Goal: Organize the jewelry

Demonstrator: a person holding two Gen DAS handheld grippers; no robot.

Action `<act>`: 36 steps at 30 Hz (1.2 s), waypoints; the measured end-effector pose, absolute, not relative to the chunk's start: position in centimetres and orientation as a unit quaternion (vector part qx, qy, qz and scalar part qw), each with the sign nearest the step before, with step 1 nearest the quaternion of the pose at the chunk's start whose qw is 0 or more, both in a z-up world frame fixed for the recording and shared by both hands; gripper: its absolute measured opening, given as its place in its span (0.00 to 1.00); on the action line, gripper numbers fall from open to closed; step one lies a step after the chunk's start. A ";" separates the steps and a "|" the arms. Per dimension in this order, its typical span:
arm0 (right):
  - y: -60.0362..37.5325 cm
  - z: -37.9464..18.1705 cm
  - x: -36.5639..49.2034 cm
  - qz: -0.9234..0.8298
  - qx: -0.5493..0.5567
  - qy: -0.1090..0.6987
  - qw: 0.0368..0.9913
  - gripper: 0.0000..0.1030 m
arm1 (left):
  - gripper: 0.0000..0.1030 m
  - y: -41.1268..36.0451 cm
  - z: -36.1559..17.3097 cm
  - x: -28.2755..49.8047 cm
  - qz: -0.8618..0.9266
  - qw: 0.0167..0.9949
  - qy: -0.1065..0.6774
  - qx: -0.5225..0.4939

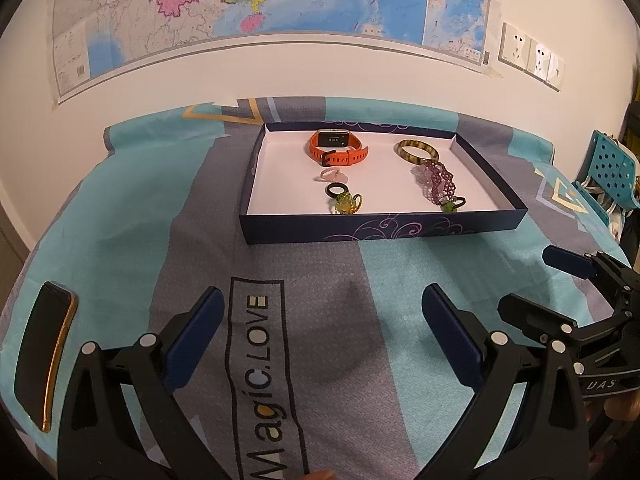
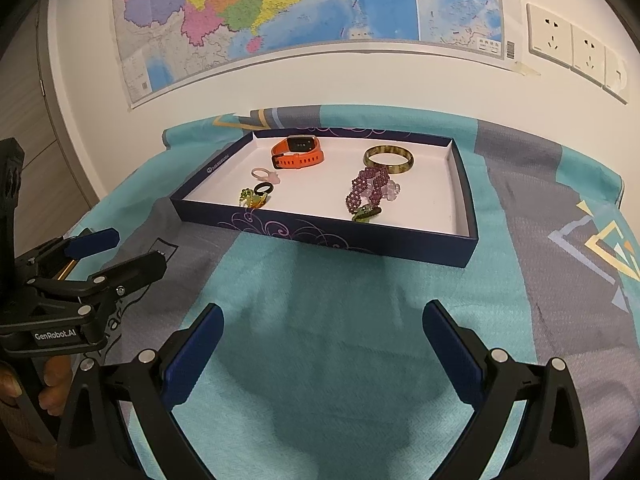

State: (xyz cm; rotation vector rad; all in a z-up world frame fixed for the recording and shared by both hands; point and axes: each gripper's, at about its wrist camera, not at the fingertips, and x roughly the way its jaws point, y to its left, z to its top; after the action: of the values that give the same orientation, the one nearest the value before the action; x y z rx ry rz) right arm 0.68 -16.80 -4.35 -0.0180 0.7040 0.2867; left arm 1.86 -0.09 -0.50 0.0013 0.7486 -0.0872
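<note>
A dark blue shallow box (image 1: 384, 232) (image 2: 320, 236) with a white floor lies on the cloth. In it are an orange watch (image 1: 338, 146) (image 2: 298, 153), a brown-green bangle (image 1: 417, 150) (image 2: 389, 159), a purple beaded bracelet (image 1: 438, 182) (image 2: 368, 189), a pink ring (image 1: 333, 175) (image 2: 264, 175), a black ring (image 1: 337, 189) (image 2: 265, 189), a green glass ring (image 1: 349, 203) (image 2: 253, 200) and a small green piece (image 1: 451, 205) (image 2: 366, 213). My left gripper (image 1: 320, 328) is open and empty, near the box's front. My right gripper (image 2: 320, 340) is open and empty, also before the box.
A patterned teal and grey cloth (image 1: 160, 216) (image 2: 540, 280) covers the table. A black phone with a gold edge (image 1: 44, 356) lies at the left. A map and wall sockets (image 2: 568, 40) are behind. A teal chair (image 1: 608, 172) stands at the right.
</note>
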 end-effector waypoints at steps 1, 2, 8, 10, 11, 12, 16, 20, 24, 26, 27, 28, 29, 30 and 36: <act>-16.8 -4.3 0.7 0.140 -0.009 0.343 0.929 0.94 | 0.95 -0.1 -0.5 1.8 -0.043 0.930 0.365 0.001; -16.8 -4.4 0.7 0.140 -0.009 0.344 0.929 0.94 | 0.95 -0.1 -0.5 1.8 -0.042 0.930 0.365 0.001; -16.8 -4.3 0.6 0.139 -0.007 0.344 0.929 0.94 | 0.95 -0.2 -0.6 1.8 -0.042 0.930 0.366 0.001; -16.8 -4.4 0.6 0.140 -0.007 0.345 0.928 0.94 | 0.95 -0.2 -0.6 1.8 -0.042 0.929 0.366 0.001; -16.8 -4.4 0.7 0.139 -0.007 0.345 0.928 0.94 | 0.95 -0.2 -0.6 1.8 -0.043 0.929 0.367 0.001; -16.8 -4.4 0.7 0.139 -0.007 0.345 0.928 0.94 | 0.95 -0.2 -0.6 1.8 -0.043 0.929 0.367 0.002; -17.0 -4.3 0.7 0.139 -0.006 0.346 0.928 0.94 | 0.95 -0.3 -0.6 1.8 -0.043 0.930 0.366 0.002; -17.0 -4.4 0.7 0.139 -0.005 0.346 0.928 0.94 | 0.95 -0.3 -0.7 1.8 -0.043 0.930 0.366 0.002; -17.1 -4.4 0.7 0.137 -0.005 0.347 0.928 0.94 | 0.95 -0.3 -0.7 1.8 -0.043 0.930 0.366 0.003; -17.1 -4.4 0.7 0.137 -0.004 0.347 0.928 0.94 | 0.95 -0.3 -0.7 1.8 -0.043 0.930 0.366 0.002; -17.1 -4.4 0.7 0.137 -0.004 0.347 0.928 0.94 | 0.95 -0.3 -0.7 1.8 -0.042 0.930 0.366 0.002; -17.1 -4.4 0.7 0.137 -0.004 0.346 0.928 0.94 | 0.95 -0.3 -0.7 1.8 -0.042 0.930 0.366 0.002; -17.1 -4.4 0.7 0.137 -0.004 0.346 0.928 0.94 | 0.95 -0.3 -0.7 1.8 -0.042 0.930 0.366 0.002; -17.1 -4.5 0.7 0.137 -0.004 0.346 0.928 0.94 | 0.95 -0.3 -0.7 1.8 -0.042 0.930 0.366 0.002; -17.1 -4.5 0.7 0.137 -0.004 0.347 0.928 0.94 | 0.95 -0.3 -0.7 1.8 -0.043 0.930 0.366 0.003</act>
State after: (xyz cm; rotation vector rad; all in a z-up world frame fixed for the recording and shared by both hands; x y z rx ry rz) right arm 0.71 -17.12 -4.51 -0.0076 0.7109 0.2817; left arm 1.80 -0.32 -0.68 0.0058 0.7500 -0.0873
